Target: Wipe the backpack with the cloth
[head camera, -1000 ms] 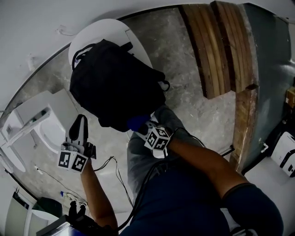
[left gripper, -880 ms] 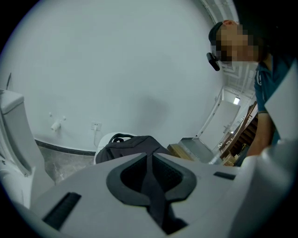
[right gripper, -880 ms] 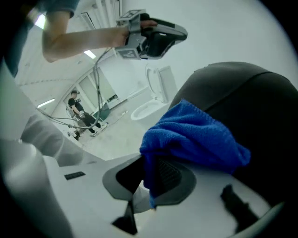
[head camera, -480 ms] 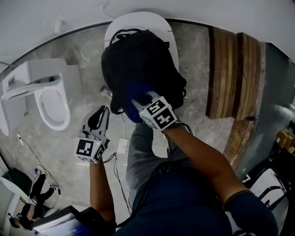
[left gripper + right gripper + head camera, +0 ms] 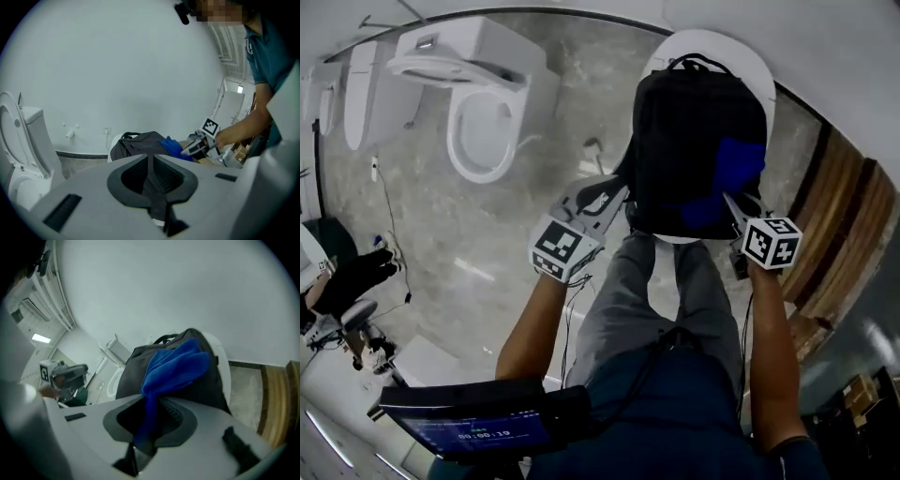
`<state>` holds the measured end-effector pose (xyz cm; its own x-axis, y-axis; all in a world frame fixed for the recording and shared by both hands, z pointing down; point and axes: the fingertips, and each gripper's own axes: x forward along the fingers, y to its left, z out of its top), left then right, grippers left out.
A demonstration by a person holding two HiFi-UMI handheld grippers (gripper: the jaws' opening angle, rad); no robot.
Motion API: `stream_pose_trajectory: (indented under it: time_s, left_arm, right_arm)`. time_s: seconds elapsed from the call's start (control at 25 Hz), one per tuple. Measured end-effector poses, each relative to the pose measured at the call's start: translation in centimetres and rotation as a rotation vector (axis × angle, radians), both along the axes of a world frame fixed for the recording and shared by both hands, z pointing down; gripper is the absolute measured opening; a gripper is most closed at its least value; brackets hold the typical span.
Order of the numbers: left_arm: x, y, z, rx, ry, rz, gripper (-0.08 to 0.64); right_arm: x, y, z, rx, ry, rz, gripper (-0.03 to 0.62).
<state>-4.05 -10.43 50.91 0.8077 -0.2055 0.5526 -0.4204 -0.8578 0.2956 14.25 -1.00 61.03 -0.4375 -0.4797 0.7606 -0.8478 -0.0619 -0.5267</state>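
Note:
A black backpack (image 5: 694, 131) stands on a white round seat (image 5: 761, 70). A blue cloth (image 5: 727, 183) lies against its lower right face. My right gripper (image 5: 739, 214) is shut on the cloth, which hangs out from between its fingers and drapes over the backpack (image 5: 208, 380) as a blue bunch (image 5: 176, 364). My left gripper (image 5: 605, 197) sits just off the backpack's lower left edge, its fingers together with nothing between them. From the left gripper view the backpack (image 5: 138, 143), the cloth (image 5: 172, 146) and the right gripper (image 5: 197, 146) lie ahead.
A white toilet (image 5: 487, 103) stands to the upper left on the grey stone floor (image 5: 459, 234). Wooden planks (image 5: 839, 234) lie to the right. A dark screen (image 5: 478, 422) hangs at the person's waist. A white wall runs behind the backpack.
The right gripper has carried the cloth from the backpack's lower edge across to its right side. The left gripper has drawn close to the backpack's left edge. The head view has swung round.

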Motion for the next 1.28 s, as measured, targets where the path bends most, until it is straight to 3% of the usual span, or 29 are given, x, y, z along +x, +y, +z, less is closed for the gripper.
stream_pose_trajectory:
  time_s: [0.16,0.32,0.6,0.84,1.08,1.28]
  left_arm:
    - [-0.4,0.3,-1.0,-0.015,0.007,-0.014,0.043]
    - [-0.8,1.1,-3.8,-0.019,0.03,-0.032,0.043]
    - [1.2,1.8,-12.0,0.063,0.133,0.022,0.041]
    - [2.7,3.5,-18.1,0.142,0.209,0.07,0.041]
    - [2.6,7.3,-23.7,0.22,0.269,0.111,0.043]
    - [0.6,10.6,-28.1,0.308,0.319,0.082,0.041]
  right_arm:
    - [-8.6,3.2,2.2,-0.025,0.021,-0.167,0.06]
    - [-9.9,3.5,0.2,0.027,-0.013,-0.102,0.06]
    - [-6.9,0.9,-13.2,0.362,0.088,-0.034,0.06]
    - [-4.6,1.9,-26.7,0.643,0.228,0.06,0.06]
    - [-3.6,7.1,-39.7,0.918,0.374,0.137,0.06]
    - [-3.8,13.2,-48.0,1.106,0.478,0.161,0.06]
